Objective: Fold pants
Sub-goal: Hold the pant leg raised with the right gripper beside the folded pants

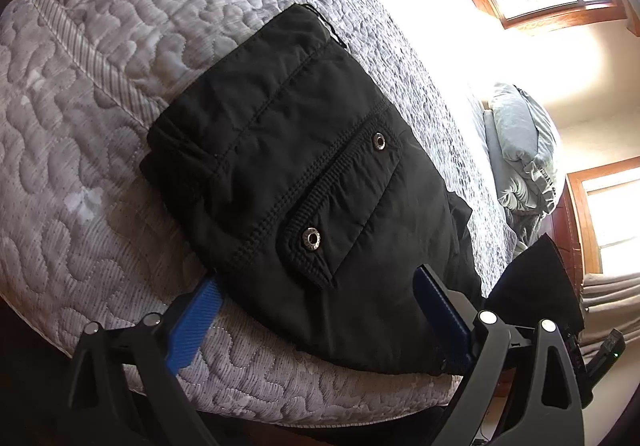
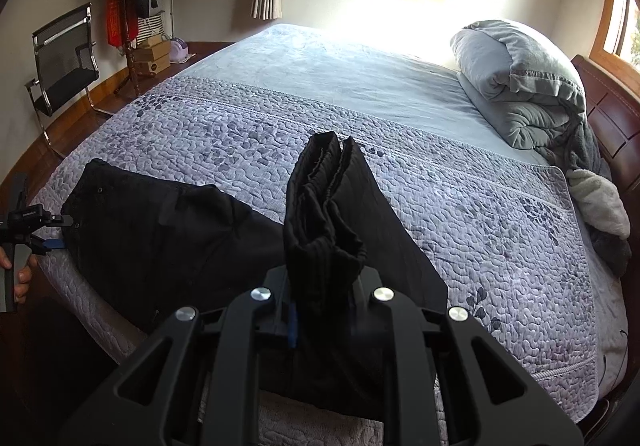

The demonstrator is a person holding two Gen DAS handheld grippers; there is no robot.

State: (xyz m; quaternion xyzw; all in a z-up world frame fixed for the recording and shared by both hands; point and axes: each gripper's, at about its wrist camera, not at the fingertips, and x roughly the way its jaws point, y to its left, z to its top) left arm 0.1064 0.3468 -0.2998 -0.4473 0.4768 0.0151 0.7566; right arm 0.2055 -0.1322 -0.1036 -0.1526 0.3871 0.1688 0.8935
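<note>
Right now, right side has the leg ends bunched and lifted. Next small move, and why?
Probably carry the right hand-held gripper leftward, laying the pants hems over the waist end; the left hand-held gripper sits open at that end on the bed.

Free room: far and right of the black pants the quilted bedspread lies bare and flat across the middle of the bed, open up to the plain grey sheet beyond. Obstacles: folded grey comforter piled at far right against the wooden headboard, a white fleece just below it. Off the bed, far left: mesh chair, coat stand, cardboard boxes. Near edge: the pants overhang the mattress side, blocking low approach there
</note>
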